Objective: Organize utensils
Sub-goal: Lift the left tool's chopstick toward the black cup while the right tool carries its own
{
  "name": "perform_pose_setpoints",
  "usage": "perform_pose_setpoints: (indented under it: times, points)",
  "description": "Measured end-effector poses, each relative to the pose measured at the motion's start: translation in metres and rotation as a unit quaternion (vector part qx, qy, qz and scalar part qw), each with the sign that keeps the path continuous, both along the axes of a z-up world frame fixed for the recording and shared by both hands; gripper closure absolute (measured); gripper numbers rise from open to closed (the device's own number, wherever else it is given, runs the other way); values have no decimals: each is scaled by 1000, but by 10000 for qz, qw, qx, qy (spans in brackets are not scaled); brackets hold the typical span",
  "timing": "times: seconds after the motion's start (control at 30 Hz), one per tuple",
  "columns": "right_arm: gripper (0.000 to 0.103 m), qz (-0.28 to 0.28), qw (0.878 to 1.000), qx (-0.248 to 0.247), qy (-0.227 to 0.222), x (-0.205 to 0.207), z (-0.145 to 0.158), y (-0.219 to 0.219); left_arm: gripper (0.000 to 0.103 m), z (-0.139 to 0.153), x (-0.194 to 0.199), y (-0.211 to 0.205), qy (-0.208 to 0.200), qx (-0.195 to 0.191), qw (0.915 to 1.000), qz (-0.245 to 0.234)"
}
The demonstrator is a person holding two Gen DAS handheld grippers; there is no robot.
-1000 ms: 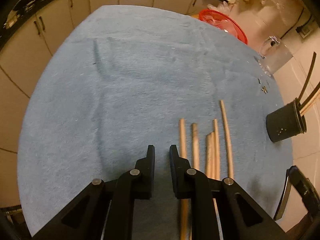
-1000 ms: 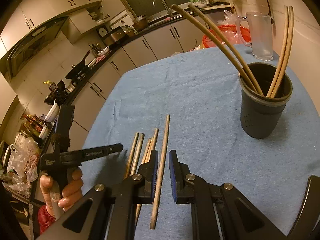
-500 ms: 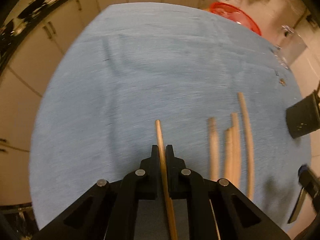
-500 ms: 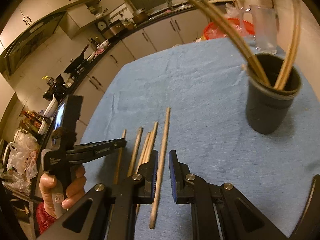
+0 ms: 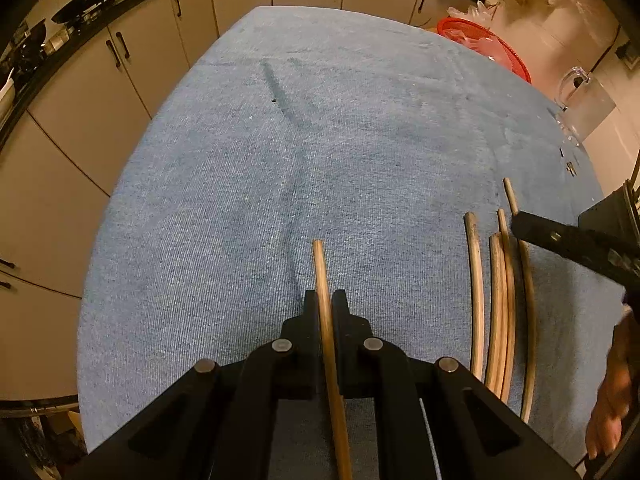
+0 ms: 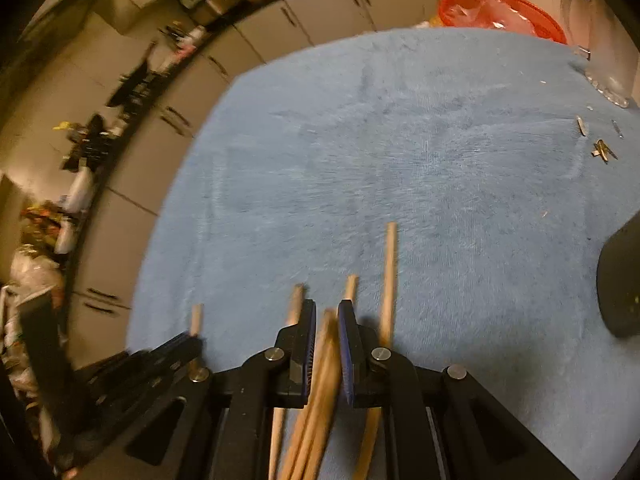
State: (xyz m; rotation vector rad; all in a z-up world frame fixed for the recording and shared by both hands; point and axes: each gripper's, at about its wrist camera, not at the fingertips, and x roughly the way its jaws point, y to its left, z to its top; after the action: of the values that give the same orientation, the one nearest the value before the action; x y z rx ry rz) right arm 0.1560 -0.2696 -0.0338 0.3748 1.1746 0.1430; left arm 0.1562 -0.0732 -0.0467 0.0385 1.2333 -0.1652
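Observation:
My left gripper [image 5: 325,296] is shut on one wooden chopstick [image 5: 320,264], whose tip pokes out ahead of the jaws over the blue cloth [image 5: 320,140]. Several more chopsticks [image 5: 500,300] lie side by side to its right. My right gripper [image 6: 325,308] hangs low over those chopsticks [image 6: 388,272]. Its jaws stand a narrow gap apart, and a blurred chopstick [image 6: 328,344] shows in the gap with no clear pinch. One right finger [image 5: 560,238] crosses the row's far ends in the left wrist view. The black cup [image 6: 622,280] sits at the right edge.
A red basket [image 5: 484,44] and a clear glass pitcher [image 5: 584,100] stand at the cloth's far right. Small scraps [image 6: 602,150] lie near the pitcher. A hand [image 5: 612,400] shows at the lower right. Cabinets [image 5: 120,60] run beyond the table's far and left edges.
My left gripper closed on the leftmost chopstick and drew it left, away from the others. My right gripper swung from beside the cup down over the row of chopsticks.

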Motion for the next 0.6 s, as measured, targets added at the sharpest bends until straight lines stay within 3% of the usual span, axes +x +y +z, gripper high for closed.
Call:
perform_pose_setpoints:
  times: [0.13,0.37,0.5,0.6]
  points:
    - [90,-60,9993,-241,271,15,-12,5,95,3,-3,2,-23,5,10000,-59]
    - [94,272,9926,-1144,316,27,-11,35,96,3,10,-7,-32,107,9999,-55]
    - [97,146,9969,-764,151,21,-10,34,97,7,8,-5,-83,-105,9999,-44]
    - [97,121,9986,-386,-342,2,12,26,97,24,-4,0,-311,-264,9991,-98]
